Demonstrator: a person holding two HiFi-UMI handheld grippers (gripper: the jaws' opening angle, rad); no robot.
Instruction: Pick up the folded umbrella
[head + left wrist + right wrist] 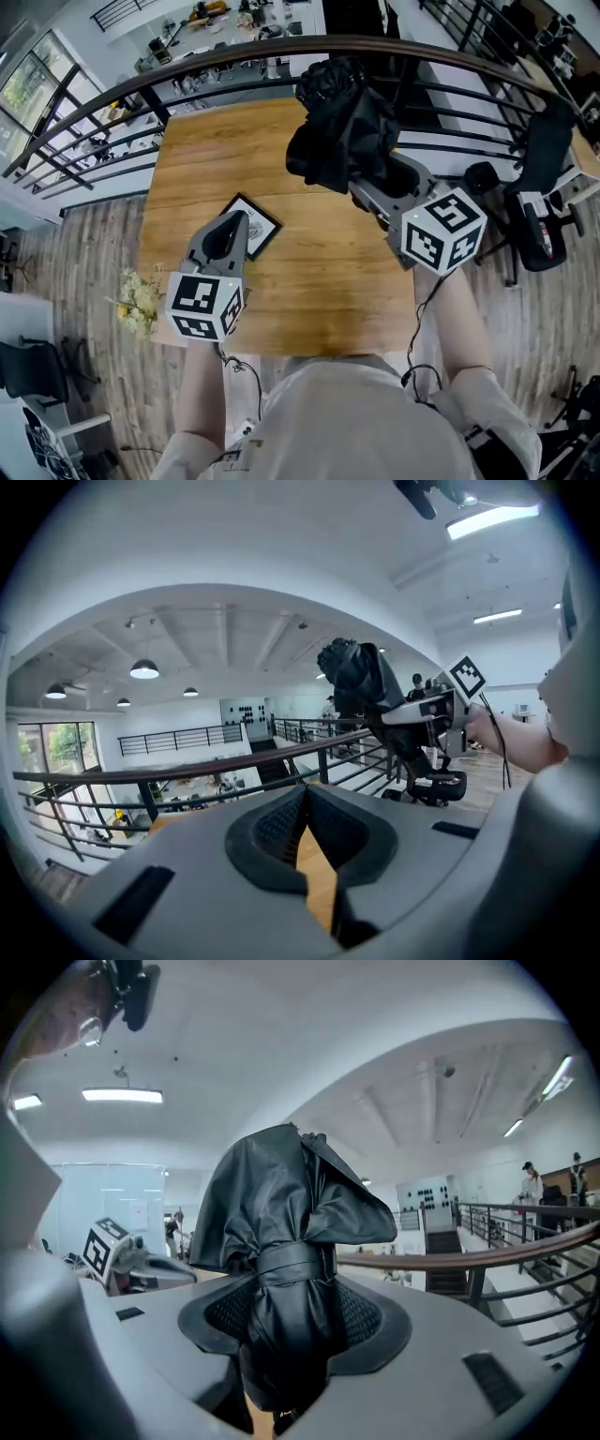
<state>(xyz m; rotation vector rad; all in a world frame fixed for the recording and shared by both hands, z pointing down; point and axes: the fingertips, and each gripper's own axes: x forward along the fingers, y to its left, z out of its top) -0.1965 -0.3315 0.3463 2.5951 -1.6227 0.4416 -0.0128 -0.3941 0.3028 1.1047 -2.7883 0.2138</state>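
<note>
The pickup looks done: the right tool (356,178) clasps the folded umbrella (337,122) clear above the counter (309,272), so it needs only a steady hold.

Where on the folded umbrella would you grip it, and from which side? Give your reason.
Grip the folded umbrella at its narrow bundle just below the strap, coming square across its length, as the right gripper does: there the loose fabric is cinched slim and firm.
</note>
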